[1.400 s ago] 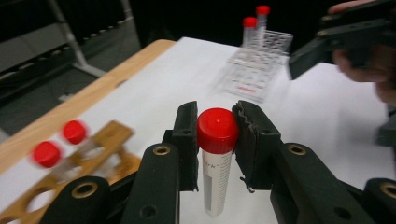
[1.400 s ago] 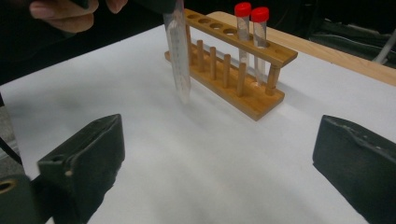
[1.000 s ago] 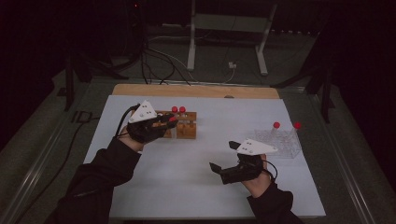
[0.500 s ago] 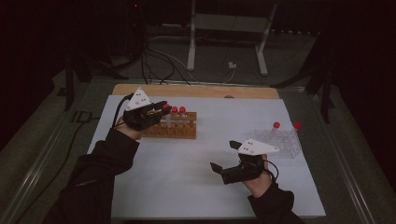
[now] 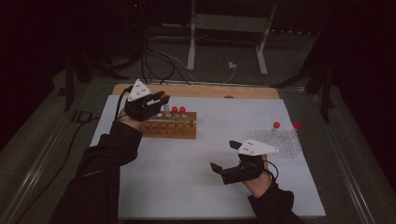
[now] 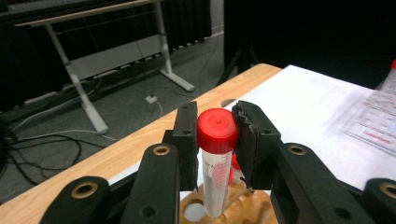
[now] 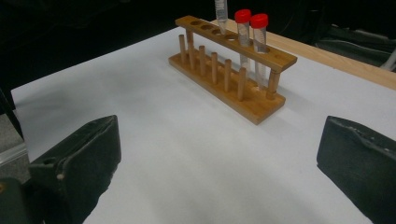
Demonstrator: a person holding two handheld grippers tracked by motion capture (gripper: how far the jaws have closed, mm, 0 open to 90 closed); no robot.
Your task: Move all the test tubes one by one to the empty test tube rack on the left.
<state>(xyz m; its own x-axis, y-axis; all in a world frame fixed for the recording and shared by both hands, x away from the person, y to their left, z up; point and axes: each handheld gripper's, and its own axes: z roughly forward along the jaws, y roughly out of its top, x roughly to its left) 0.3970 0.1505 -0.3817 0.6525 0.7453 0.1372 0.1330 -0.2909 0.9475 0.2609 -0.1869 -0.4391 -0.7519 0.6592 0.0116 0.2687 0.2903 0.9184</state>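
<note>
I see a clear tube (image 6: 217, 175) w/ red cap, wooden tan rack (image 5: 170, 127). 2 more red caps there; white table cover (image 5: 187, 177), black jaws.

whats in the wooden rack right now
Two red-capped tubes stand in the wooden rack. The left gripper holds a third tube just above a hole; the other holes look empty.
</note>
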